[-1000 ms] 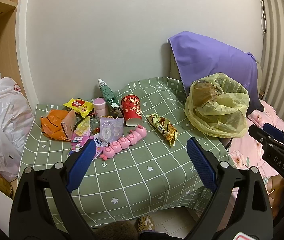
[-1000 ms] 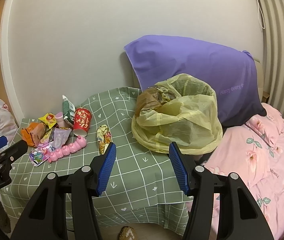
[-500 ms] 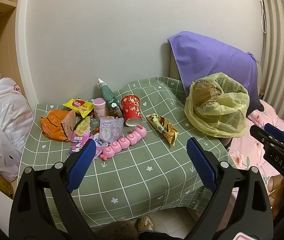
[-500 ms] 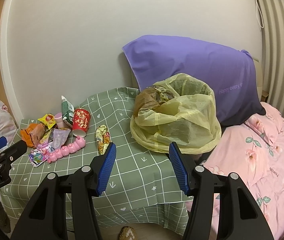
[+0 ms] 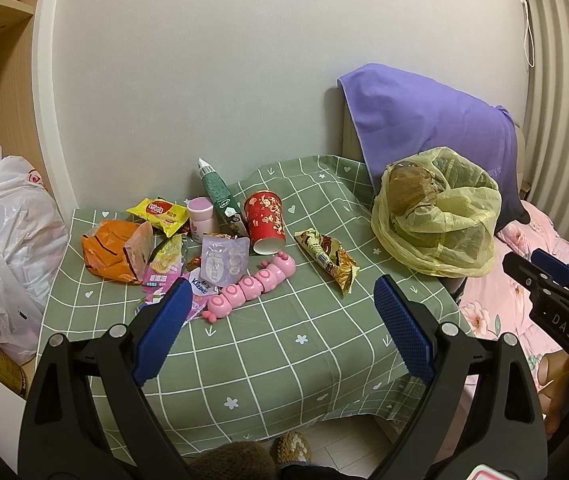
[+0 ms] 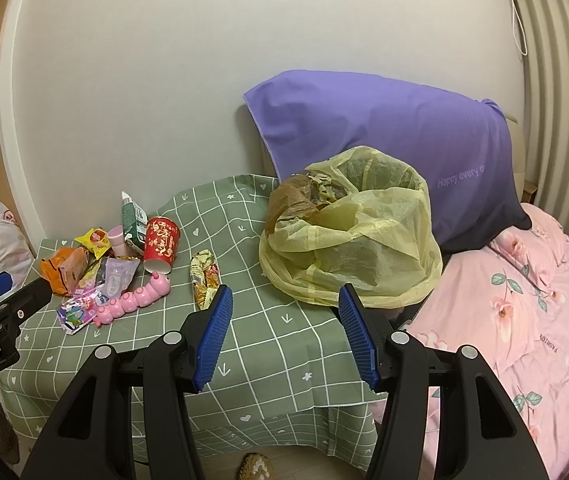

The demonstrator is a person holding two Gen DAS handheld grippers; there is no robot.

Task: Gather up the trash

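While both sets of tongs hang short of the worktop (image 5: pixel 268 344), nothing has been picked up. The left tongs (image 5: pixel 282 330) stand apart and empty, facing the trash: an orange bag (image 5: pixel 110 250), a yellow packet (image 5: pixel 158 214), a red cup (image 5: pixel 266 216), a pink toy (image 5: pixel 254 284) and a snack wrapper (image 5: pixel 326 258), clustered on the far left side. The right tongs (image 6: pixel 284 336) also stand apart and empty, just before the yellow bag (image 6: pixel 356 248), which sits open-mouthed on the right edge, probably to receive the trash.
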